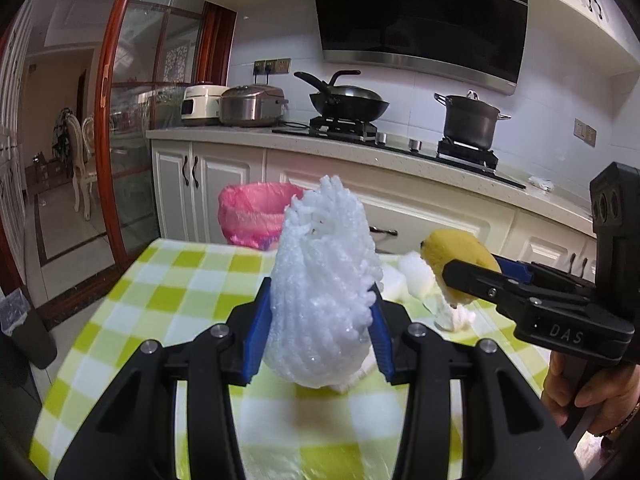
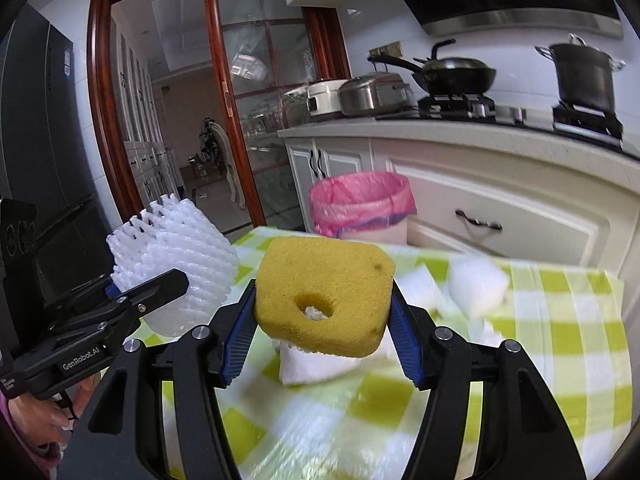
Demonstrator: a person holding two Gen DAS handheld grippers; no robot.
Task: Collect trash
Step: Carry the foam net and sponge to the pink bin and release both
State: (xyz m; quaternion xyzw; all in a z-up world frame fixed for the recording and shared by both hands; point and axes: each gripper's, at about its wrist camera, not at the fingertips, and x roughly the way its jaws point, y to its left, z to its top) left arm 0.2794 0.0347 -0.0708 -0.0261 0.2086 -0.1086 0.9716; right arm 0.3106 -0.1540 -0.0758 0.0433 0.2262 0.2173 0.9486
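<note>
My left gripper (image 1: 318, 312) is shut on a white foam fruit net (image 1: 320, 280) and holds it above the checked table; the net also shows in the right wrist view (image 2: 180, 264). My right gripper (image 2: 322, 300) is shut on a yellow sponge (image 2: 324, 292) with a hole in it, lifted off the table; the sponge shows at the right of the left wrist view (image 1: 460, 264). A bin with a pink bag (image 1: 256, 214) stands on the floor beyond the table's far edge, also in the right wrist view (image 2: 362, 200).
White foam pieces (image 2: 476, 284) and crumpled white scraps (image 2: 316, 364) lie on the green-and-white checked tablecloth (image 1: 160, 304). Behind are white cabinets (image 1: 224, 176), a counter with rice cookers, a wok (image 1: 348, 104) and a pot (image 1: 470, 118). A glass sliding door is at the left.
</note>
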